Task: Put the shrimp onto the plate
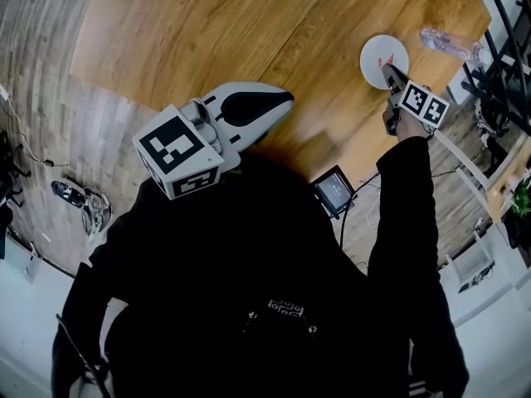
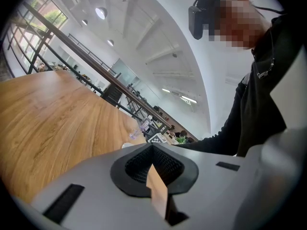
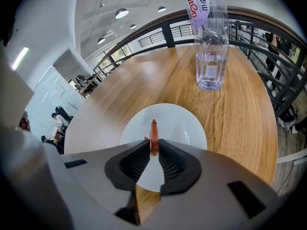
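A thin orange-red shrimp sticks out from between the tips of my right gripper, which is shut on it. The gripper points steeply down over the round white plate, with the shrimp hanging above the plate's middle. In the head view the right gripper reaches over the near edge of the plate at the table's far right. My left gripper hovers over the wooden table nearer the person, well left of the plate. Its jaws are shut with nothing between them.
A clear plastic water bottle stands just beyond the plate, seen as the bottle near the table's right edge. A small screen device hangs at the table's near edge. Railings and furniture lie past the right edge.
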`<state>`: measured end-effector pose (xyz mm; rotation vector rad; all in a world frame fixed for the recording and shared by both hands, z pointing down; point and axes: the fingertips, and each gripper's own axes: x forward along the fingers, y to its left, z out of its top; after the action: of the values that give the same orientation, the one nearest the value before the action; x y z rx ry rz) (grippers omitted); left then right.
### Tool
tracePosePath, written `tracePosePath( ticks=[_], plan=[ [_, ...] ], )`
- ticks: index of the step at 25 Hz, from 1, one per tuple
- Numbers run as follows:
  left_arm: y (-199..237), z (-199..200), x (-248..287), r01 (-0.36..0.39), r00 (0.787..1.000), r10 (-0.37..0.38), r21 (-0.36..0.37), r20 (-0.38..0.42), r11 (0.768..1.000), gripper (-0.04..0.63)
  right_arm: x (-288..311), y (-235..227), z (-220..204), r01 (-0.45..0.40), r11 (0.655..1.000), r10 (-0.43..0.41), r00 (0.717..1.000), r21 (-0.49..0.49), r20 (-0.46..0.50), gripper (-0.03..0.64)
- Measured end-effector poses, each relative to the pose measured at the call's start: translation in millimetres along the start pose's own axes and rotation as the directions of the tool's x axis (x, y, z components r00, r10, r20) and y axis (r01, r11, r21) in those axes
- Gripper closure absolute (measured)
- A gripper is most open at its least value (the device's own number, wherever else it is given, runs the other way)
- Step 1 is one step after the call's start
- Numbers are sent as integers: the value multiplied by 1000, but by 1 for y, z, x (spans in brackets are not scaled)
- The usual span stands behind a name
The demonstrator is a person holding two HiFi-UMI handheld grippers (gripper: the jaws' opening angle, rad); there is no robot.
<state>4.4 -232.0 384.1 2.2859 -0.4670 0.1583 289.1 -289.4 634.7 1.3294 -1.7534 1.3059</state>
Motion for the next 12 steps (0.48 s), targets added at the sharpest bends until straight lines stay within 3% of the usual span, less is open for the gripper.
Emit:
tracePosePath(
  ticks=[4, 12],
  plan=[
    [-3, -12, 3, -3, 999, 3, 21, -33, 1000, 589, 1, -4, -6, 28, 999, -28, 1000, -29, -7, 554],
    [-9, -17, -5, -1, 1000, 2, 16, -14, 1000, 589, -7, -10, -3, 88, 994, -86, 996, -57, 33, 424]
  ],
)
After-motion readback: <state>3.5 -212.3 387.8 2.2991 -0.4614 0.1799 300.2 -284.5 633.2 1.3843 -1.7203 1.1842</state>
